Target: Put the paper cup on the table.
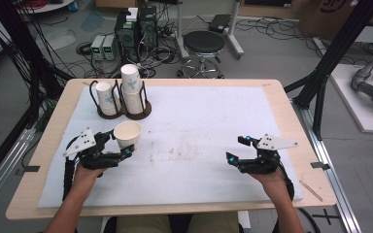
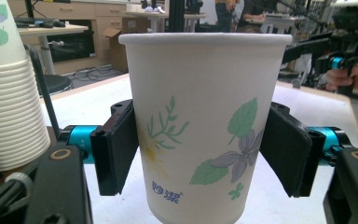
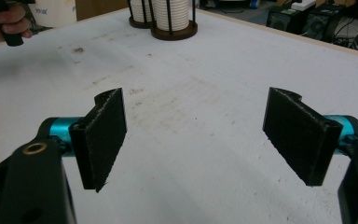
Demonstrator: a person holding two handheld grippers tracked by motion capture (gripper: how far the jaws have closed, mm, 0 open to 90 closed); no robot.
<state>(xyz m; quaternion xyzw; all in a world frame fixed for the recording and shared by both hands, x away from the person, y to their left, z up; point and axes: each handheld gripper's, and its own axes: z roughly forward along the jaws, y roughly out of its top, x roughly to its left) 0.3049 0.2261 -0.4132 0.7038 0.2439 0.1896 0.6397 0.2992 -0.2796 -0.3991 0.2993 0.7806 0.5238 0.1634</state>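
Your left gripper (image 2: 200, 154) pinches the paper cup (image 2: 204, 126) at mid-wall, upright, near-left on the table (image 1: 272, 97), just near of the cup rack (image 1: 124, 110). Squeeze lightly; thin walls would buckle. Right gripper (image 3: 193, 135) idles, jaws spread, empty.

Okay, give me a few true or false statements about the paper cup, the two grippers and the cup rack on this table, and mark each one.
1. The left gripper grips a flowered paper cup. True.
2. That cup lies on its side. False: it is upright, mouth up.
3. The right gripper holds a cup. False: its jaws stand open with nothing between them.
4. The cup rack holds stacked cups. True.
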